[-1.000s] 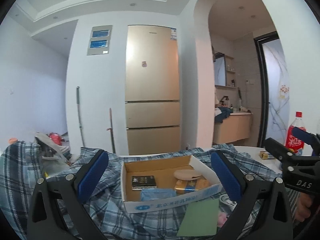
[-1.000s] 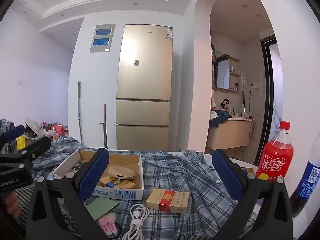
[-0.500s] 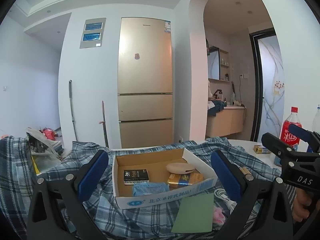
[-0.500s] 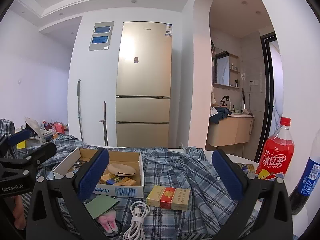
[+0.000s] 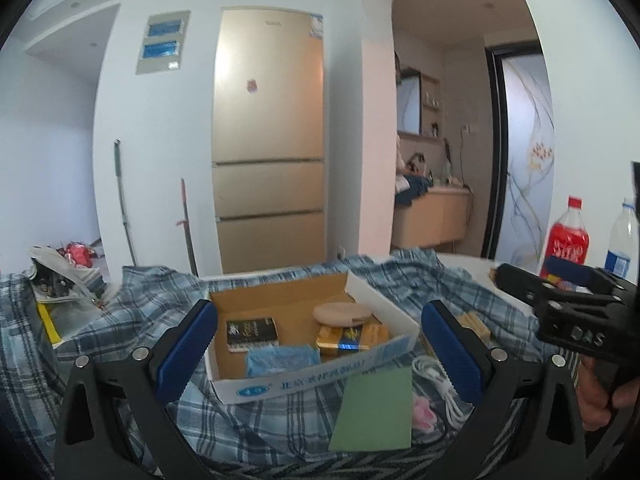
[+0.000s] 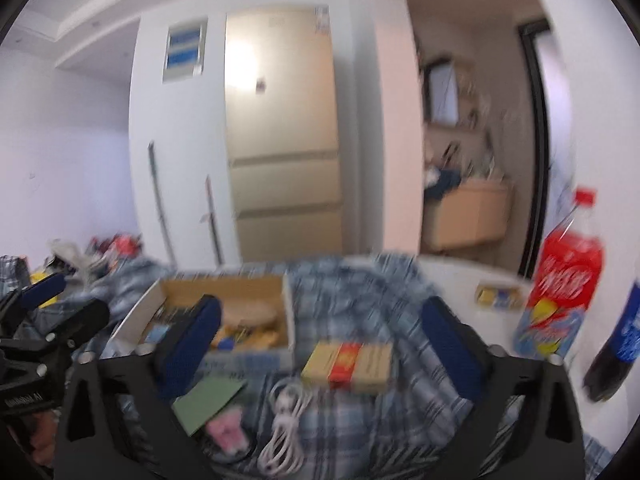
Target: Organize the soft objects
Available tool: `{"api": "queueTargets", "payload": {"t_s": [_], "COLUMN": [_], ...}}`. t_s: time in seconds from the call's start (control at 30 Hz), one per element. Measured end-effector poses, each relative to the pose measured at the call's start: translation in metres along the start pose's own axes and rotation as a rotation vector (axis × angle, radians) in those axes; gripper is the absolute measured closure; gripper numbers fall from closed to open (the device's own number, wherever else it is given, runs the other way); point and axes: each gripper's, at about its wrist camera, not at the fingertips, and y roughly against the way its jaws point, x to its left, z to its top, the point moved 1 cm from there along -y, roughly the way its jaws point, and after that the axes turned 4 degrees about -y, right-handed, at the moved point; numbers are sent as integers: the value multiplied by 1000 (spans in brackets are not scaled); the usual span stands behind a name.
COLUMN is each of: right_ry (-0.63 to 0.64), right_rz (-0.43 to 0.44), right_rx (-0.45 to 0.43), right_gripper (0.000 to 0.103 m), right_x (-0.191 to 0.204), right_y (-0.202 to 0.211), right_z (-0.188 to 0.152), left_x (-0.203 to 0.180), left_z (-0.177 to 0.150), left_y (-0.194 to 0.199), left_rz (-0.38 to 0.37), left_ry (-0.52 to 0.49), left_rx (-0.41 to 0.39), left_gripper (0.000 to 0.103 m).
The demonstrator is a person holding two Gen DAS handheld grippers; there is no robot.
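Observation:
A blue plaid shirt [image 5: 120, 320] lies spread over the table, also in the right wrist view [image 6: 360, 300]. On it stands an open cardboard box [image 5: 312, 376] holding a round beige puff [image 5: 342, 314], a black pack, a blue packet and a gold pack; the box also shows in the right wrist view [image 6: 224, 292]. A green card [image 5: 376, 408], a pink soft item [image 5: 422, 416] and a white cable [image 5: 440, 380] lie in front. My left gripper [image 5: 316, 356] is open and empty above the box. My right gripper [image 6: 316, 354] is open and empty over a cigarette pack [image 6: 348, 364].
A red soda bottle [image 6: 560, 292] and a dark cola bottle [image 6: 620, 340] stand at the right on the white table [image 6: 460, 276]. A bag with clutter [image 5: 60, 284] sits at the far left. A gold fridge [image 5: 268, 140] stands behind.
Both grippers have tipped down and moved closer to the table. The right wrist view is now motion-blurred. Both stay open and empty.

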Motion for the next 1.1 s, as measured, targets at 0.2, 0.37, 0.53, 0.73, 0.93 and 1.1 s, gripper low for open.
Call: {"api": "queueTargets", "payload": {"t_s": [0.2, 0.37, 0.53, 0.73, 0.93, 1.1], "right_ry": [-38, -41, -34, -30, -13, -21], "right_rz": [76, 128, 123, 107, 84, 86], "right_rx": [205, 358, 428, 527, 609, 623], "right_gripper": [40, 56, 57, 61, 66, 68], "right_x": [-6, -4, -2, -1, 1, 0], "right_y": [-33, -53, -61, -75, -88, -90], "right_z": [-15, -34, -44, -54, -65, -66], "left_x": [-3, -4, -9, -14, -14, -17], "left_z": [-7, -16, -26, -39, -49, -53], "left_y": [-19, -39, -55, -76, -92, -96], "left_rz": [-86, -178, -266, -326, -347, -364], "left_ry": [-6, 22, 32, 47, 76, 76], "left_rx": [110, 226, 318, 452, 549, 578], "left_gripper": [11, 22, 28, 30, 35, 35]}}
